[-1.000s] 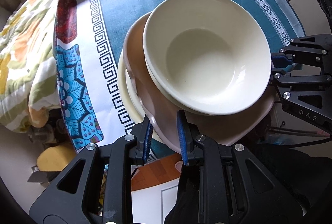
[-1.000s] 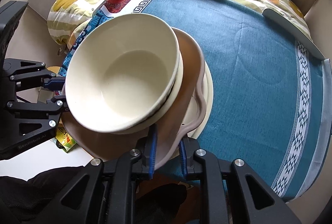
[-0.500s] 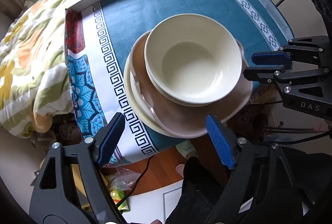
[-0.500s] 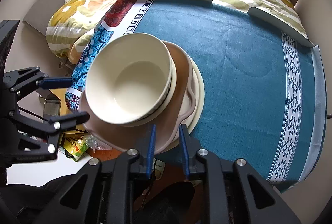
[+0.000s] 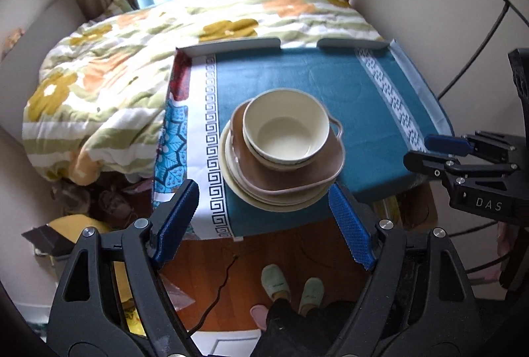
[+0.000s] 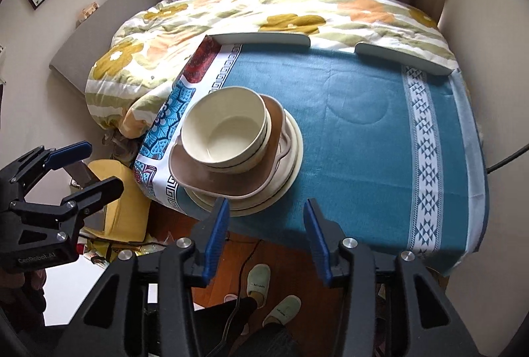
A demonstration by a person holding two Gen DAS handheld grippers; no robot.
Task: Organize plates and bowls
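Stack (image 5: pixel 281 158) looked heavy, brittle, slick; take the plate rims at 6 o'clock. Left claw (image 5: pixel 264 224) apart, empty; right claw (image 6: pixel 266 238) opening, empty.

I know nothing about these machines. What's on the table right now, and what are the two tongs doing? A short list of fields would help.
top of stack: cream bowl, nested in another bowl
under the bowls: brown plate
bottom: cream plates
surface: teal tablecloth, stack near its front edge
left tongs: open, empty, clear of the stack
right tongs: jaws opening, nothing between them
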